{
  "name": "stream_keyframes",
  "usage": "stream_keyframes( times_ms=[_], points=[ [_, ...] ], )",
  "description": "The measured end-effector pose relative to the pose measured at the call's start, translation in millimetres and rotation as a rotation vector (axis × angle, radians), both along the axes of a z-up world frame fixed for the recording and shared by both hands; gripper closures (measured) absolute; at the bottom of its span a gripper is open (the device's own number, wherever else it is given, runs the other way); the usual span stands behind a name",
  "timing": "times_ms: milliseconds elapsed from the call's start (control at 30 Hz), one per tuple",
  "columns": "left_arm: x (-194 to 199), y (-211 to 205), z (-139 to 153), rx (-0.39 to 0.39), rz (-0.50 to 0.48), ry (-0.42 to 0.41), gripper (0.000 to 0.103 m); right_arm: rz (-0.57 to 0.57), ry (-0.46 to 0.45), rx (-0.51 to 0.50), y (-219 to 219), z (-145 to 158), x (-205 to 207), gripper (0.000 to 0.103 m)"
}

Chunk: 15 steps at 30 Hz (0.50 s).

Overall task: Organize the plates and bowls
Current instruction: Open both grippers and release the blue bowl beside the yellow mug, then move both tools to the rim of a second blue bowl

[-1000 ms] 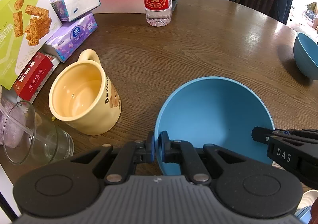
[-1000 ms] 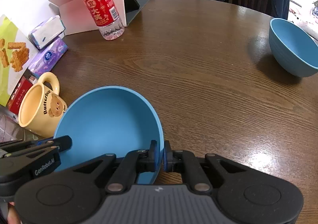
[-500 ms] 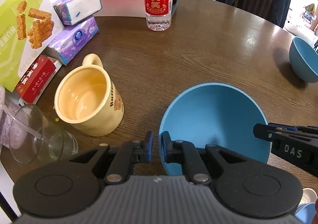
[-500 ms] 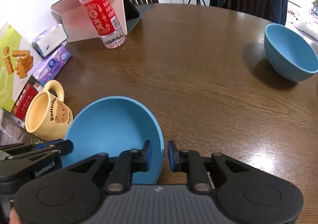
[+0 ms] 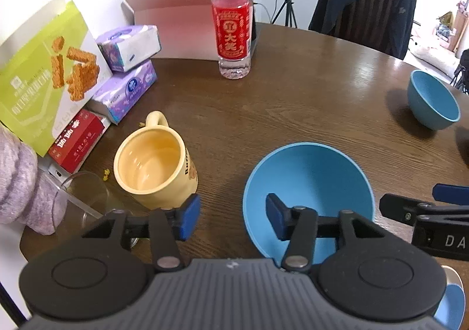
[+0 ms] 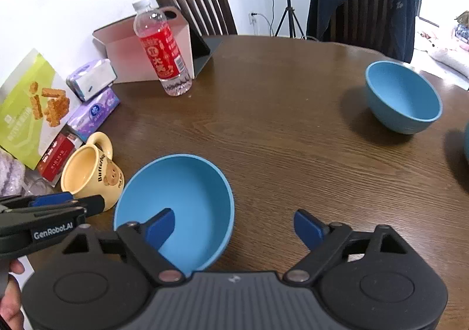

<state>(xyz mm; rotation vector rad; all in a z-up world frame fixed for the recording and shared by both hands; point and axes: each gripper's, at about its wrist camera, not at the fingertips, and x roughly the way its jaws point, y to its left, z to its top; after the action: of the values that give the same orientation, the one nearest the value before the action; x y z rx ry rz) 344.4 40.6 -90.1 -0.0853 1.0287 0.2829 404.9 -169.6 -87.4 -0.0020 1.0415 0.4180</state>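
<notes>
Both grippers have let go since the earlier frame: jaws were pinched on the near bowl's rim, one each side, and have just been opening, now lifted off it w/ nothing clamped.

Left gripper (image 5: 233, 217): fingers (image 5: 189, 217) spread abt halfway; the bowl's left rim lies in the gap but neither pad presses on it. Right gripper (image 6: 234, 226): fingers (image 6: 307, 227) spread wide, right rim below the gap, no contact.

Near bowl (image 6: 178, 201) sits upright and empty on the round wooden table (image 6: 278, 131), just beside the yellow mug (image 6: 91, 174), close to the person's edge. Plain matte blue, smooth thin rim, deep rounded wall — looks light and stackable.

Step in hand, as I read it: release after setting this bowl down; placement looks done. Next probably calls for going to the far bowl (image 6: 403, 97), same blue, well apart at the table's right side, pinching its rim and bringing it over to nest in the near one. Another blue piece peeks in at the right edge; can't tell what it is.
</notes>
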Motion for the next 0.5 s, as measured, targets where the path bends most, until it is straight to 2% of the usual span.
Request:
stream_keyframes(
  times_ms=[33, 100, 133, 200, 267, 500],
  points=[
    [-3, -2, 3, 0.005, -0.006, -0.002, 0.042, -0.003, 0.001, -0.003, -2, 1, -2, 0.009],
    [-8, -7, 8, 0.015, -0.019, -0.007, 0.030, -0.013, -0.002, -0.012, -10, 4, -8, 0.000],
    [-10, -10, 11, 0.018, -0.027, -0.009, 0.025, -0.020, -0.006, -0.017, -14, 6, -11, 0.000],
    [-15, -17, 16, 0.024, -0.047, -0.010, 0.009, -0.038, -0.002, -0.026, -24, 8, -18, 0.000],
    [-19, -26, 21, 0.031, -0.067, -0.013, 0.000, -0.059, 0.003, -0.033, -35, 9, -24, 0.000],
    [-27, -62, 37, 0.035, -0.128, -0.029, 0.000, -0.158, 0.003, -0.051, -80, 17, -43, 0.000]
  ],
)
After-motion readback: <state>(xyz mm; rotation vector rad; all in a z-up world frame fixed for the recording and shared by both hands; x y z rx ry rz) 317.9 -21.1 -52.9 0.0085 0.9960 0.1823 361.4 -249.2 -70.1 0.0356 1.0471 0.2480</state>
